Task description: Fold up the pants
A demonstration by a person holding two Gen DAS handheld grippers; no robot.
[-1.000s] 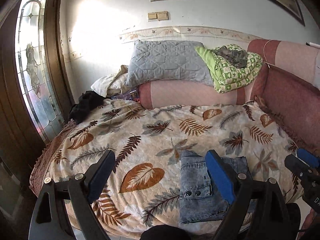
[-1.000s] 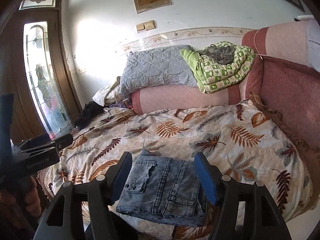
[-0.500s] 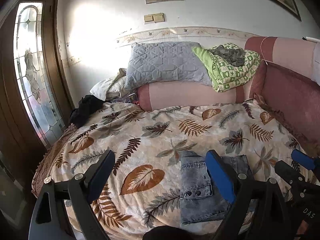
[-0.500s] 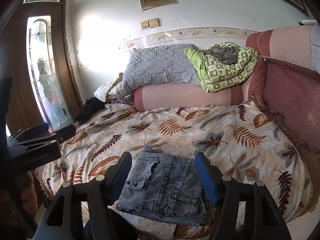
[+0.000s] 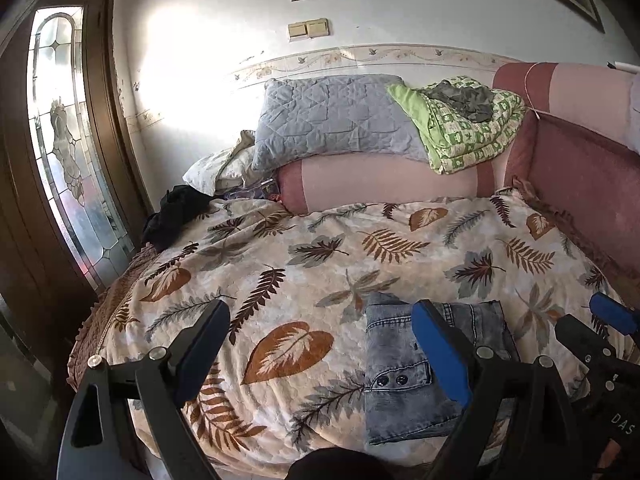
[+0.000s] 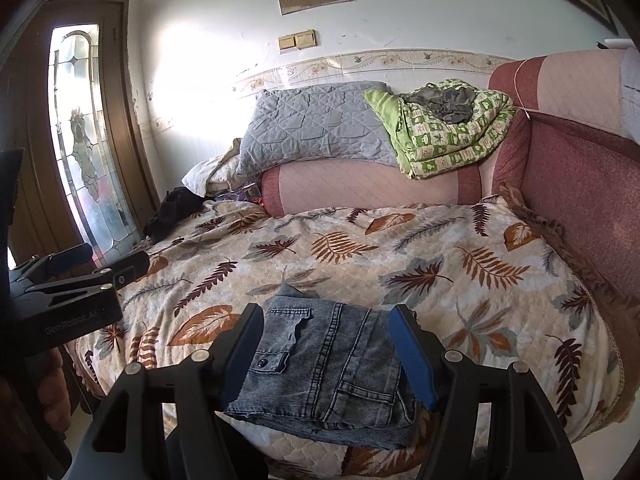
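A pair of grey-blue denim pants lies folded into a small square stack near the front edge of the bed; it also shows in the left wrist view. My right gripper is open and empty, held above and in front of the stack, its fingers framing it without touching. My left gripper is open and empty, held left of the pants over the bedspread. The right gripper's blue tips show at the right edge of the left wrist view; the left gripper shows at the left of the right wrist view.
The leaf-print bedspread covers the bed. A pink bolster, a grey pillow and a green quilt are at the back. Dark clothing lies at the far left. A glass door stands left; a padded red side stands right.
Both grippers have pulled back slightly from the bed and stayed open. The folded pants have not moved.
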